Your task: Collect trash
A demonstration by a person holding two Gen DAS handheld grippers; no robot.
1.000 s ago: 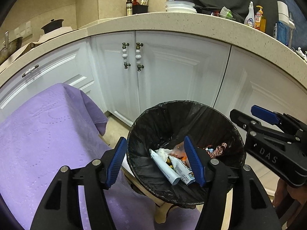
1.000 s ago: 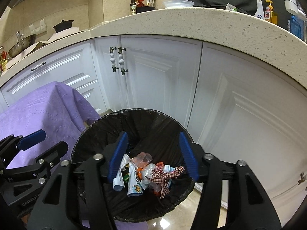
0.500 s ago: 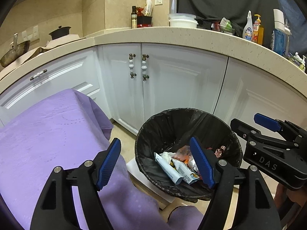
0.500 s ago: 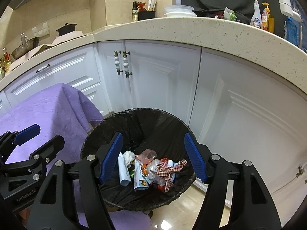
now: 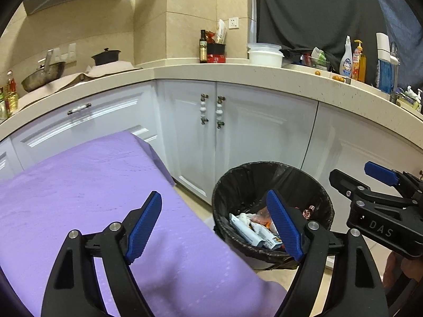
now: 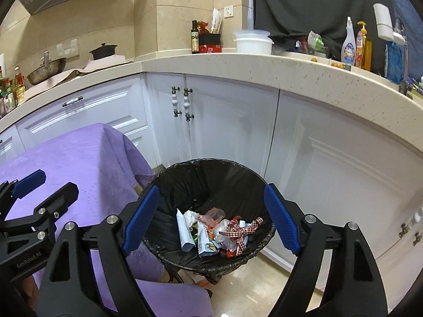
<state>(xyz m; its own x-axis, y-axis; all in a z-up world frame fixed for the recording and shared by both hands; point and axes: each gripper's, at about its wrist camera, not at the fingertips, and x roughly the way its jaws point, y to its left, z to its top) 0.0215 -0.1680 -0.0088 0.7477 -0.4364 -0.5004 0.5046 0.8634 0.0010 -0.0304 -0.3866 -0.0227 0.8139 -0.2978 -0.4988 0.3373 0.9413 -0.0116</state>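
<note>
A round bin with a black liner stands on the floor by the white cabinets. Inside it lies trash: wrappers, a white tube, crumpled tissue and a red checked ribbon. My left gripper is open and empty, above the edge of the purple-covered table and left of the bin. My right gripper is open and empty, held above the bin. Each gripper shows in the other's view, the right one and the left one.
White cabinets with a speckled countertop curve behind the bin. On the counter stand bottles, a white tub, a pot and a wok. The purple cloth hangs over the table edge next to the bin. Tiled floor lies below.
Both grippers have pulled back and up from the bin, so it looks smaller and lower. More countertop and wall show. Both stay open and empty.
</note>
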